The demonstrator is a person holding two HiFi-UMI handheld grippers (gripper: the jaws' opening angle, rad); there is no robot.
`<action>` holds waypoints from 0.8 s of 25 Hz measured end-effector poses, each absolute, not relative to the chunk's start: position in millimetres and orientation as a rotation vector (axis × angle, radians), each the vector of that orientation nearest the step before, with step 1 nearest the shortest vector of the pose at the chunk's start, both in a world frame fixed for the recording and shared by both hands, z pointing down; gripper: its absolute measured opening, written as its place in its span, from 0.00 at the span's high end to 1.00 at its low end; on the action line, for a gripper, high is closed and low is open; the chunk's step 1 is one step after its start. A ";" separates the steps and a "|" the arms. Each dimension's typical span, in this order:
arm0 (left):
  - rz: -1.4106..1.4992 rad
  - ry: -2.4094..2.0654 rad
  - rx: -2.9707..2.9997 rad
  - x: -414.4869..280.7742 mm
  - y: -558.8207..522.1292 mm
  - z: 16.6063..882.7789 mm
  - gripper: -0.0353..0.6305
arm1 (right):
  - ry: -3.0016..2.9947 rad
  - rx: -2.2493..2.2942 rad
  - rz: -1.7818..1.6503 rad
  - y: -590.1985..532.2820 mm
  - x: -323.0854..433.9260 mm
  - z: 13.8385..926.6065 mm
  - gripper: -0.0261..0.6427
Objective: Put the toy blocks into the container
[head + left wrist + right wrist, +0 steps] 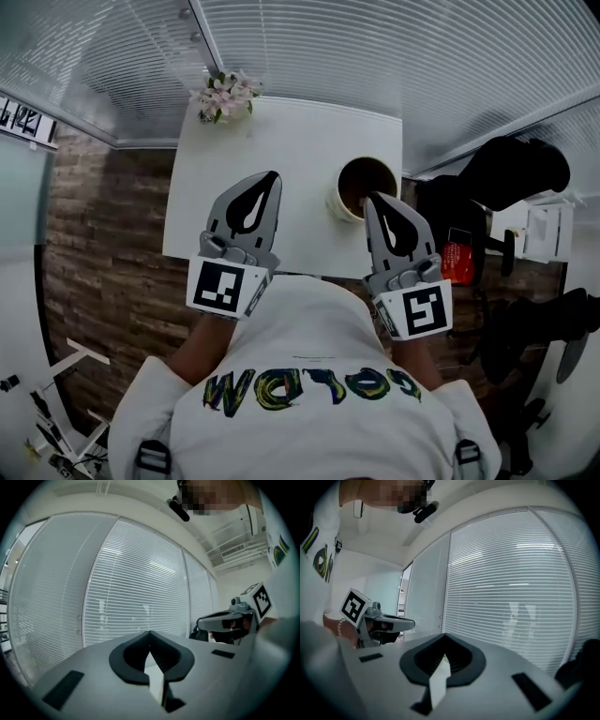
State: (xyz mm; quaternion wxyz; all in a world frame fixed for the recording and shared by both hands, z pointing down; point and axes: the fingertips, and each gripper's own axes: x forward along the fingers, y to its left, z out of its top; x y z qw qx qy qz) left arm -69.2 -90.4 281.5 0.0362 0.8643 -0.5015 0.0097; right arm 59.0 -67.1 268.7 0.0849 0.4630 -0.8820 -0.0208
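I see grey shells with black teardrop insets on the left gripper and right gripper, a black-and-white marker cube behind each one's jaws, and a white lettered shirt.

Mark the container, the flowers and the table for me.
container point(339, 208): head view, its pale outer wall.
flowers point(225, 94): head view, the blossoms.
table point(281, 159): head view, bare white top.

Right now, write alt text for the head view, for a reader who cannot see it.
A person holds the grey-and-black left gripper and right gripper, both shut and empty, over a white rectangular table. A round cream container with a dark inside stands by the right gripper's tip; pale pink flowers sit at the table's far edge.
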 end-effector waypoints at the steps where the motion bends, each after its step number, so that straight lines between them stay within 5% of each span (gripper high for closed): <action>1: 0.027 -1.552 2.647 -72.0 -90.0 280.7 0.93 | -2.628 1.390 -0.065 -67.1 60.1 267.5 0.95; 20: 0.014 -1.596 2.632 -78.5 -86.2 273.0 0.93 | -2.598 1.482 -0.072 -63.9 77.4 260.8 0.95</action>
